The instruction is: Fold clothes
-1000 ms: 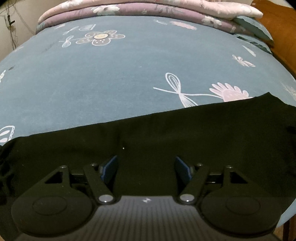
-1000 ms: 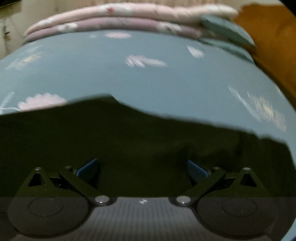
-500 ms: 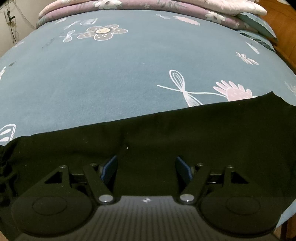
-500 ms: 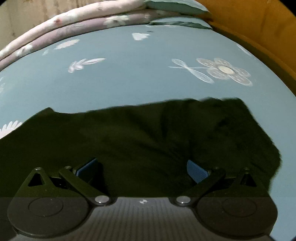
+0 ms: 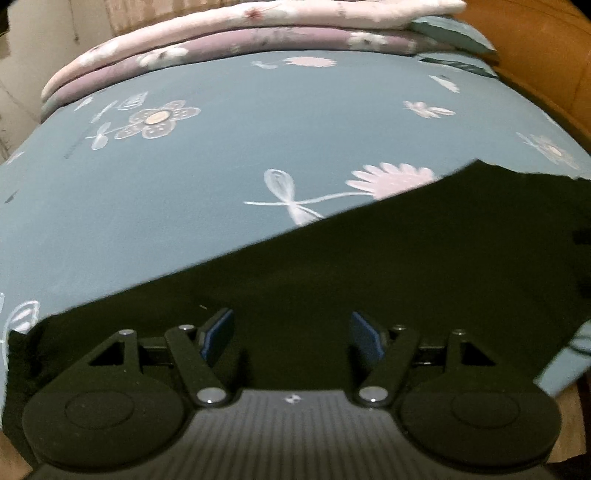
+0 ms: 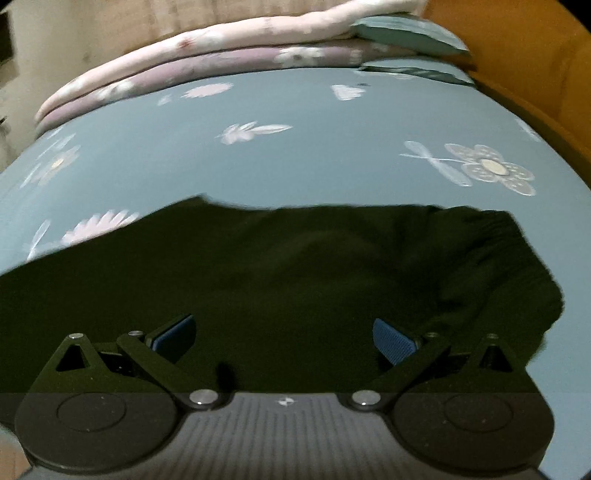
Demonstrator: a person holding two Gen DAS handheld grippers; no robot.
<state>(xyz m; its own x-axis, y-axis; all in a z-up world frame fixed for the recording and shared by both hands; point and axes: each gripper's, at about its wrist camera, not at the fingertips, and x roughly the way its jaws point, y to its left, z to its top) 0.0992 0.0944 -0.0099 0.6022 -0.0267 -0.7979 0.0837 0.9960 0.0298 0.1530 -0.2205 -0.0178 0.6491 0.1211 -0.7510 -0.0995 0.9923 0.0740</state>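
I am working over a bed covered in a blue-grey sheet printed with white and pink flowers; it fills most of both views and lies smooth. Along the far edge two folded quilts are stacked, a pale pink one on a mauve one, and a blue-green pillow rests against their right end. Beyond them is a pale wall on the left, and an orange-brown headboard curves down the right side.

The black garment lies spread flat on the near part of the sheet, its far edge running diagonally up to the right in my left view. From my right view its right end looks bunched and wrinkled, stopping short of the bed's edge.

My left gripper has its blue-padded jaws spread apart above the dark cloth, nothing pinched between them. My right gripper is spread wide as well, over the cloth, with nothing caught between its pads.

Nothing stands between either tool and the garment; the sheet around it is bare apart from its print
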